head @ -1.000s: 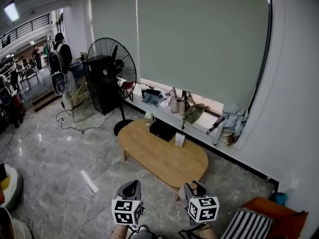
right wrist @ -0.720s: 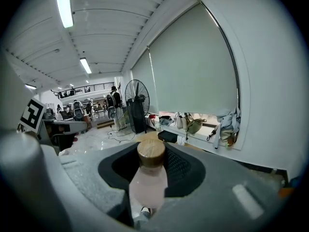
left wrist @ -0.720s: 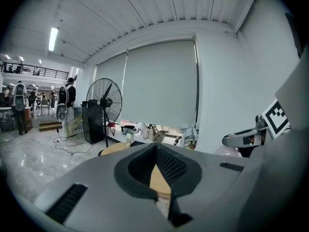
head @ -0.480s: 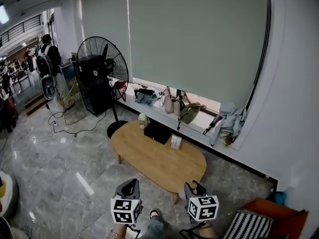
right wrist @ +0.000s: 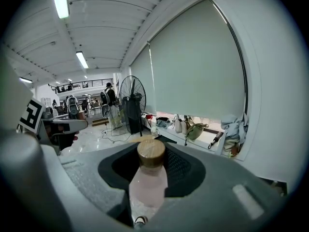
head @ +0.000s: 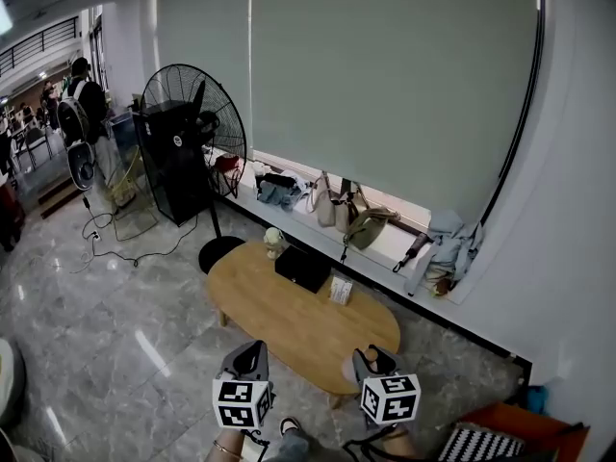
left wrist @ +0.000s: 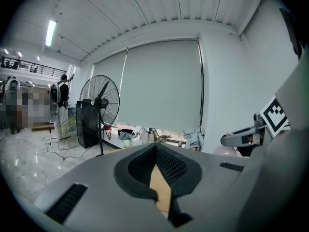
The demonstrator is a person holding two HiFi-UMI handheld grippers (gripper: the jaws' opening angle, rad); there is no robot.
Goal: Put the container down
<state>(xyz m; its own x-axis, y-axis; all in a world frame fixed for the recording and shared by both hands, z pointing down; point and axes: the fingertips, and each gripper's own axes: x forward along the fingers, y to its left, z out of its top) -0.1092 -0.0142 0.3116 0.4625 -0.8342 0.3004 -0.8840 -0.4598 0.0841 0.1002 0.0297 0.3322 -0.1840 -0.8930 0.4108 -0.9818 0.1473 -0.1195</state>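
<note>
Pale pink and translucent, the bottle (right wrist: 147,185) sits between the jaws of the right gripper (head: 372,362), its body running along the line of the jaws and its round, wood-grained lid (right wrist: 151,152) up near the tips. The dark pads are spread around it and press on its sides. It is a smooth, cylindrical container, frosted-looking, with the tan lid slightly wider than the neck below. It is carried in the air – not resting on any surface – and from the head view the gripper that holds it hangs over the near end of the coffee table (head: 289,316).

The left gripper (left wrist: 155,146) is beside the right one, apart from the bottle. Its mesh-textured black pads meet at the tips with nothing between them; only a wedge of the tan table top shows through the gap lower down. Each gripper has a grey, matte shell and a white cube with black square markers (head: 241,402).

The table is a low oval of light wood with rounded edges, and a flat black case (head: 302,267) lies on its far side. Around it the floor (head: 115,335) is glossy grey marble tile. A tall black floor fan (head: 192,114) with a round wire cage stands beyond the table – behind it hangs a wide grey-green roller blind (head: 385,75).
</note>
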